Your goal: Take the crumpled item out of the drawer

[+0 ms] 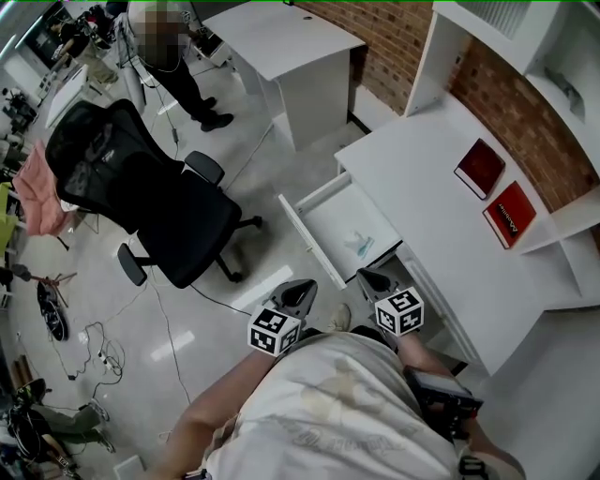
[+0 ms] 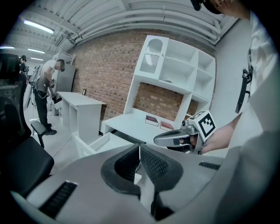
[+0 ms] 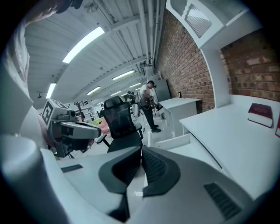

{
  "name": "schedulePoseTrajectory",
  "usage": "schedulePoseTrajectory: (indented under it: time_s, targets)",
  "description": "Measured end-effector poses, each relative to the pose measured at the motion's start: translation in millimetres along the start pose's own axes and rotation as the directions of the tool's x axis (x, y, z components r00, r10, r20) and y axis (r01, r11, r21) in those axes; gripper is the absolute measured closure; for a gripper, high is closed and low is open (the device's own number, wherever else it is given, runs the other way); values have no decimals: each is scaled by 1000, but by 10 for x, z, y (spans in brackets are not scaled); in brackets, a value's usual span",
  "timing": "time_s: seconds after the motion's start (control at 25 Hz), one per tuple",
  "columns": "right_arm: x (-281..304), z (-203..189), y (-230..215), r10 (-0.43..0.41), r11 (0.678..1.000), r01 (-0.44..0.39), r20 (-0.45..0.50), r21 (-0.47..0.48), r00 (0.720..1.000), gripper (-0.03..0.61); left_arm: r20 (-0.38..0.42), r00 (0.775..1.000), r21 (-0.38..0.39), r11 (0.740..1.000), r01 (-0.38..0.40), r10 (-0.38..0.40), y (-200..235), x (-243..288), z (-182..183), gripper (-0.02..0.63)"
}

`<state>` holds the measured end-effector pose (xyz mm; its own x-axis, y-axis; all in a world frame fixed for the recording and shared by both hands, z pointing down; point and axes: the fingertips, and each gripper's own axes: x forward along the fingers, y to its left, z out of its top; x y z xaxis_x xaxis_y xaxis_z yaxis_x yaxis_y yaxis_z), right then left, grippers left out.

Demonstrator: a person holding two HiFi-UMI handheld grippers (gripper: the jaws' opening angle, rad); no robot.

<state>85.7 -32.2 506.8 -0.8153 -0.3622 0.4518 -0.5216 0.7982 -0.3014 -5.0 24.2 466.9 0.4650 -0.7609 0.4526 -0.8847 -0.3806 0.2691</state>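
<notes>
Crumpled item [image 1: 359, 246] – pale, bluish-white – lies on the floor of the open drawer [image 1: 323, 214], towards the end that meets the desk, with nothing touching it.

Nearest to me, the person's forearms come out either side of the chest, elbows bent and tucked in, carrying the two grippers side by side and level with each other. Both point forward and a little downward, towards the drawer. The left gripper [image 1: 304, 286] has its claw pressed together, pad against pad, with nothing between. The right gripper [image 1: 368, 277] is the same – pads meeting, empty. The person's right hand [image 2: 215, 139] is wrapped round its handle, wrist fairly straight. From overhead both tips sit at the near edge of the drawer, the left one by the corner of its front panel, the right one by its side wall, and both are apart from the crumpled item.

Beyond the drawer stretches the white desk [image 1: 427, 202], with two red books [image 1: 480, 168] lying side by side near the brick wall [image 1: 394, 28]. To the left a black office chair [image 1: 150, 192] stands on the floor, and further off another person [image 1: 178, 70] stands by a second white desk [image 1: 281, 42].
</notes>
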Motion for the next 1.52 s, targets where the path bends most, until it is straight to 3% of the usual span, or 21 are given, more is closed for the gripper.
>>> schedulePoseTrajectory:
  time_s: [0.32, 0.68, 1.28, 1.52]
  targets:
    - [158, 113, -247, 35, 999, -35, -6, -8, 999, 554, -5, 1000, 17, 999, -28, 28, -26, 217, 137, 586]
    - [184, -62, -372, 47, 999, -47, -36, 2, 998, 554, -32, 996, 8, 997, -80, 80, -7, 236, 115, 586]
    - [177, -326, -706, -25, 999, 27, -96, 27, 995, 554, -63, 997, 32, 999, -31, 33, -56, 537, 144, 586]
    - [304, -332, -806, -44, 999, 44, -142, -2, 989, 554, -72, 997, -3, 1000, -23, 23, 47, 631, 108, 586]
